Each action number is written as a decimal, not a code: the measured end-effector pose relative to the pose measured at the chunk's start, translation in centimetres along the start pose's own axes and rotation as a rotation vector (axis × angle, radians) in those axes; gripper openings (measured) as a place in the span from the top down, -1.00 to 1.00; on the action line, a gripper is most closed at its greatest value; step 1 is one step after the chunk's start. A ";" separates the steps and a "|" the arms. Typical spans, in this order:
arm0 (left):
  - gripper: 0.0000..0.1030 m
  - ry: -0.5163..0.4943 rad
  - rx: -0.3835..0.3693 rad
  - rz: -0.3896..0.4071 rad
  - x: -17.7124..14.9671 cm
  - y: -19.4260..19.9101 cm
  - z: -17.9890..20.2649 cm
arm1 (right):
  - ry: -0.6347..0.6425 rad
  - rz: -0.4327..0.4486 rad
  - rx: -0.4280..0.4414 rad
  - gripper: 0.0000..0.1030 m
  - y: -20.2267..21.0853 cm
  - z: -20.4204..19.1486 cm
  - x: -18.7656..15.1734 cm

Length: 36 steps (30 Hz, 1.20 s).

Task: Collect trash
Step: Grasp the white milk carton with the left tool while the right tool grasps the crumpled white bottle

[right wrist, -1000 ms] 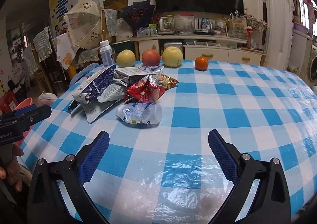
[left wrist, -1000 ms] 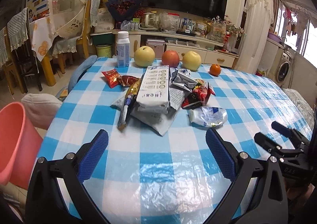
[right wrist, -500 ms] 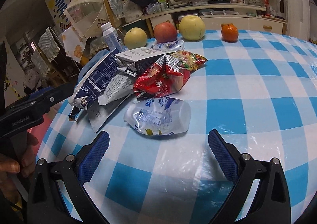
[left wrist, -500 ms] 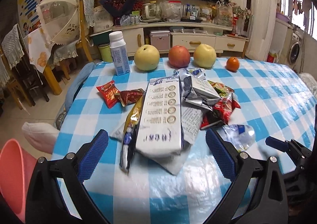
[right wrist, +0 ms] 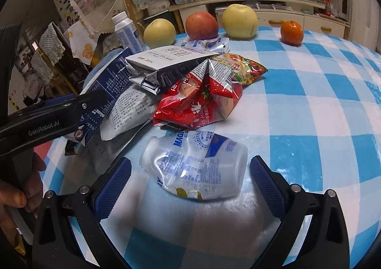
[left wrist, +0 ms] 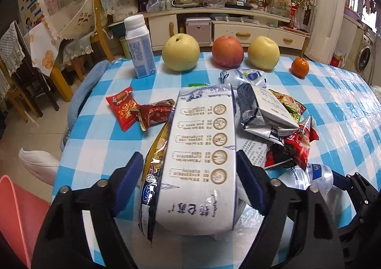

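Here both tongs are at the trash heap and neither has closed on anything yet. The left gripper (left wrist: pixel 189 183) stands wide open astride the near end of the long white carton (left wrist: pixel 202 150); its right pad looks to touch the carton's edge, while a gold-and-blue sachet (left wrist: pixel 154 161) lies between the carton and its left pad. The right gripper (right wrist: pixel 189 175), equally wide open and empty, has the crushed plastic bottle (right wrist: pixel 195 166) lying on its side between its pads, with a gap showing on either side.

So the step in hand looks like the first pick, one item per hand. The next move likely calls for squeezing each pair shut, the carton across its width and the bottle across its length, then carrying them to the pink bin (left wrist: pixel 19 219) low to the left of the left gripper. The bottle's thin walls may buckle and slip.

Beyond the tongs, the pile on the checked tablecloth (right wrist: pixel 321 114) holds roughly eight or nine wrappers and packets; overlap makes an exact count unsafe. Two small red packets (left wrist: pixel 123 108) lie apart, ahead and left of the left gripper. Farther ahead stand one upright white bottle (left wrist: pixel 139 46), two yellow pears (left wrist: pixel 181 51), one red apple (left wrist: pixel 227 51) and one tangerine (left wrist: pixel 300 67), which seem not to be trash.
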<state>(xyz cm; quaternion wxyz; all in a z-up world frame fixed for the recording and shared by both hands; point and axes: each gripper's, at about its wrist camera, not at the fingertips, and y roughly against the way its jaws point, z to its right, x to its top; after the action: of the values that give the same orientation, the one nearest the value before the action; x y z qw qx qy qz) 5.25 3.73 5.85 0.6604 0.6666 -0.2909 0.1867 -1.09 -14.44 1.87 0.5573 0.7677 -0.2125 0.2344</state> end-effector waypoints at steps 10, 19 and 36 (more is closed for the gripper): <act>-0.22 0.055 -0.013 0.023 -1.5 1.4 -1.2 | 0.012 0.012 -0.048 -0.53 -0.2 0.0 0.5; -0.22 0.111 -0.009 0.087 -4.5 5.1 -3.5 | -0.016 -0.011 -0.005 -0.26 0.1 1.0 0.5; -0.22 0.136 -0.006 0.171 -5.7 7.0 -6.1 | 0.122 -0.047 -0.167 -0.93 -2.3 -4.0 0.0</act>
<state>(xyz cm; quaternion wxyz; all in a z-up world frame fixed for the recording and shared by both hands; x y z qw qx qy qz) -2.69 10.82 7.96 0.6622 0.6233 -0.3017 0.2864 -0.30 -9.94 1.22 0.6364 0.7078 -0.1787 0.2490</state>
